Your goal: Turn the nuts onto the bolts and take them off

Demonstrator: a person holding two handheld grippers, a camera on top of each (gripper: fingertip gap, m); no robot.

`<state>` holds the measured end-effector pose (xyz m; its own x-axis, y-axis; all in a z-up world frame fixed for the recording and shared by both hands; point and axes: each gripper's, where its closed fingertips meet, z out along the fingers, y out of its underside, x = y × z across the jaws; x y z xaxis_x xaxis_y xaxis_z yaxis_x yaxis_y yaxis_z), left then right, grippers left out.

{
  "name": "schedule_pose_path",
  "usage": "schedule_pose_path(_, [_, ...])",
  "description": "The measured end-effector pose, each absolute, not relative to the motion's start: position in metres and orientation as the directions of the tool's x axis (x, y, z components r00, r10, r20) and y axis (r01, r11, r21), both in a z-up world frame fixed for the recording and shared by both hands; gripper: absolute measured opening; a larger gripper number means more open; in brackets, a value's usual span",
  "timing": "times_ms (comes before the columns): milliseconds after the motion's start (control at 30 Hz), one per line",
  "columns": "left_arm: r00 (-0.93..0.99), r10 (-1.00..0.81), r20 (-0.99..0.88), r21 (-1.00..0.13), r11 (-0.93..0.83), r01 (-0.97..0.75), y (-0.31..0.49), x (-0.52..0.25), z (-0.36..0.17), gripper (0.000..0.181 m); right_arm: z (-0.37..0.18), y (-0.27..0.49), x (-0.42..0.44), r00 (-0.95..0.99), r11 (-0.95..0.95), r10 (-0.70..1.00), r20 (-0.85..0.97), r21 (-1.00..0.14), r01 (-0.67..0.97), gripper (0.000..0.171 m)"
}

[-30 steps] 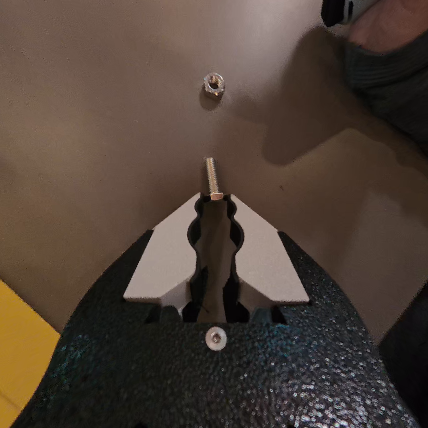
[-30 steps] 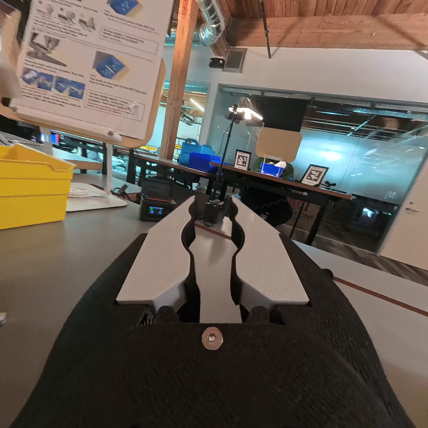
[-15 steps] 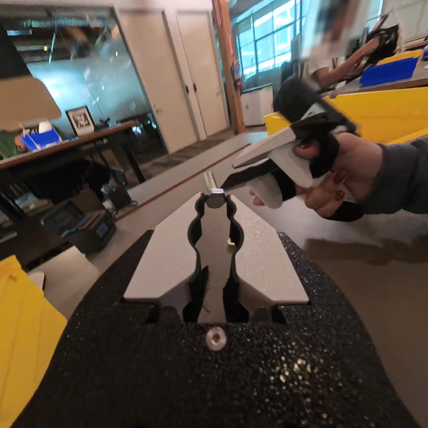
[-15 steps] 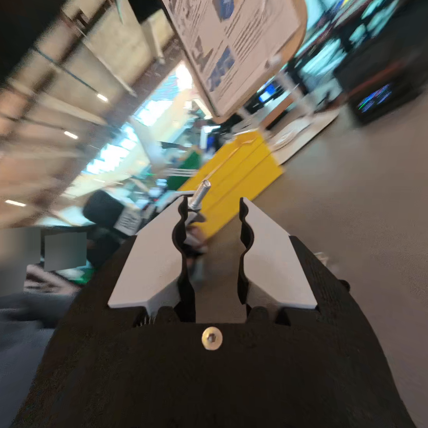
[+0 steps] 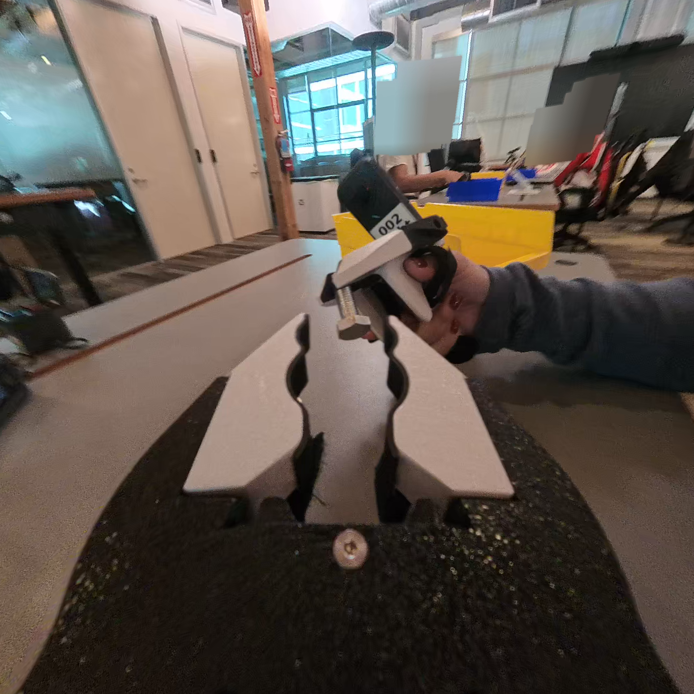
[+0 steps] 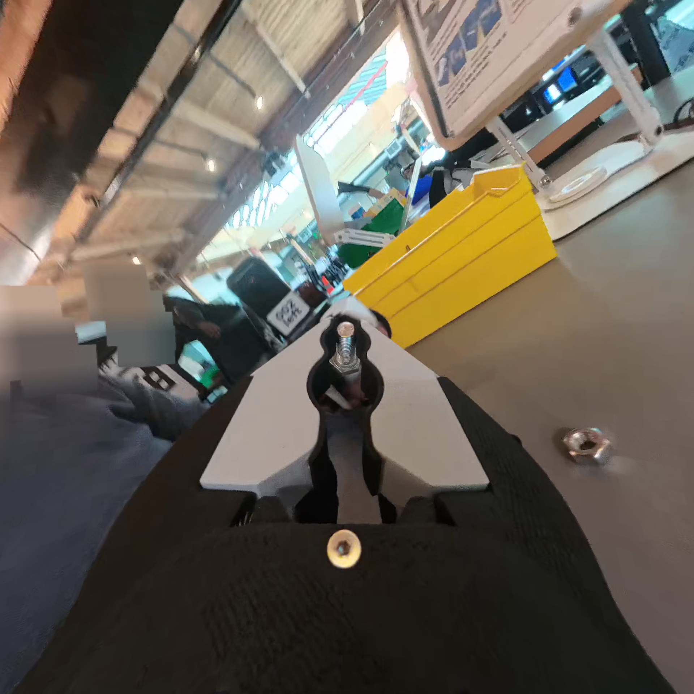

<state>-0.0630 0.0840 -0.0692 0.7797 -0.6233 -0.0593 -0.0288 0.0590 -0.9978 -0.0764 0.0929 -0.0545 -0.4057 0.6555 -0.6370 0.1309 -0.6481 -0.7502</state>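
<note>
A silver bolt (image 5: 347, 313) is held by its threaded shaft in my right gripper (image 5: 330, 289), head pointing down, just above the table. My left gripper (image 5: 347, 319) is open, its jaws apart on either side of the bolt head and not pressing it. In the right wrist view my right gripper (image 6: 345, 325) is shut on the bolt (image 6: 344, 351), whose thread runs forward between the fingertips. A loose hex nut (image 6: 586, 447) lies on the grey table (image 6: 619, 338) to the right of that gripper.
A yellow bin (image 6: 450, 270) stands on the table beyond the grippers; another yellow bin (image 5: 488, 233) shows in the left wrist view. A sheet on a white stand (image 6: 488, 56) is at the far right. A sleeved arm (image 5: 582, 319) reaches in from the right. My two grippers' fingertips are within a few centimetres of each other. From either gripper's tips it is about 12 centimetres to the loose hex nut (image 6: 586, 447).
The bolt has passed from my left gripper to my right. The right gripper closed on its thread; the left gripper opened. Both grippers lifted and turned toward each other.
</note>
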Motion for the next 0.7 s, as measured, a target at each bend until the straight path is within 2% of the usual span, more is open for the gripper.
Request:
schedule_pose_path(67, [0.735,-0.677,0.046,-0.999,-0.020,0.044,0.082,-0.060,-0.073,0.056,-0.058,0.084,-0.071,-0.425,-0.520,0.736,-0.527,-0.842,0.143,0.008])
schedule_pose_path(133, [0.666,-0.734,0.132,-0.991,-0.107,0.078,0.078,-0.052,-0.080,0.058,-0.061,0.074,-0.066,-0.451,-0.387,0.792,-0.411,-0.910,0.151,0.008])
schedule_pose_path(300, [0.489,-0.848,0.205,-0.968,-0.249,-0.025,0.056,-0.029,-0.102,0.025,-0.065,0.055,-0.056,-0.516,-0.174,0.826,-0.227,-0.973,0.149,0.008])
schedule_pose_path(567, [0.444,-0.869,0.220,-0.963,-0.265,-0.041,0.048,-0.024,-0.103,0.026,-0.075,0.043,-0.048,-0.560,-0.047,0.817,-0.139,-0.983,0.175,0.008])
schedule_pose_path(700, [0.341,-0.896,0.283,-0.950,-0.311,-0.029,0.035,-0.016,-0.103,0.016,-0.073,0.032,-0.041,-0.628,-0.048,0.765,-0.140,-0.986,0.161,0.008])
